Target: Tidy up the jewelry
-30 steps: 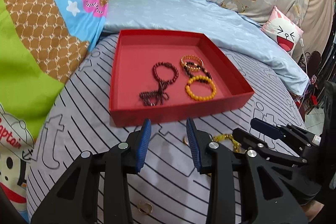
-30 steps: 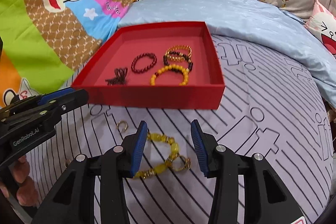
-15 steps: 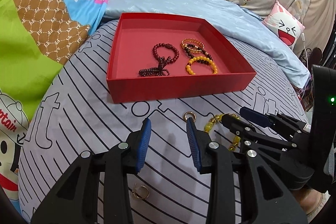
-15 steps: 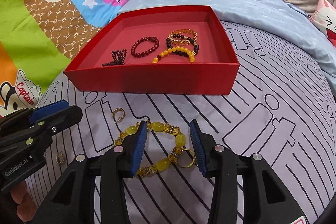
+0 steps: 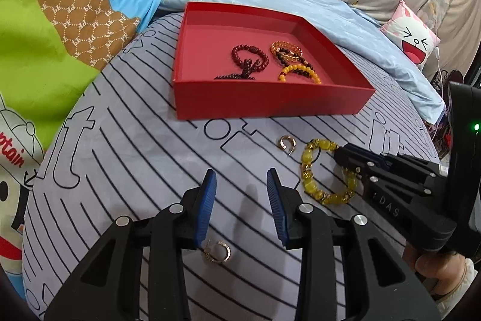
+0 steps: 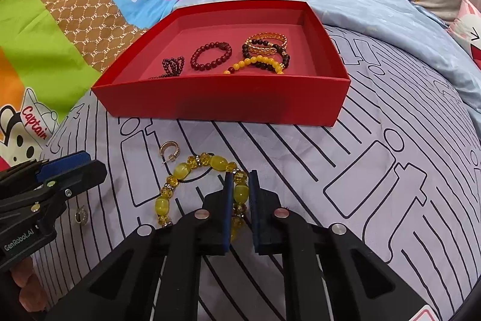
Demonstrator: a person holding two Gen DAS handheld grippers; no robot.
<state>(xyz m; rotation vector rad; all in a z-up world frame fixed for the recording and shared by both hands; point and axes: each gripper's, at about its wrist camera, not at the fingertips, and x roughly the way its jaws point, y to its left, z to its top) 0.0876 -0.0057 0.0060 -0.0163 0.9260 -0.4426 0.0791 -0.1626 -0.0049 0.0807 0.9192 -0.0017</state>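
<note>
My right gripper [image 6: 240, 194] has just closed on one bead of the yellow bracelet [image 6: 192, 170]; my left gripper [image 5: 242, 200] hangs open and empty. Pinching a single slick bead, I could lose it on the way to the red box [image 6: 228, 107], or its loop could drag the gold earring [image 6: 170, 149] beside it.

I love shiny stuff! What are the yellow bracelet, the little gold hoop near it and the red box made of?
Yellow bracelet: glassy or plastic-looking beads, glossy and see-through, with sparkly spacers between them; which of the two is hard to tell.
Gold hoop: looks like gold-coloured metal, bright and shiny.
Red box: probably stiff cardboard, matte, with thin flat walls and sharp folded corners.
</note>
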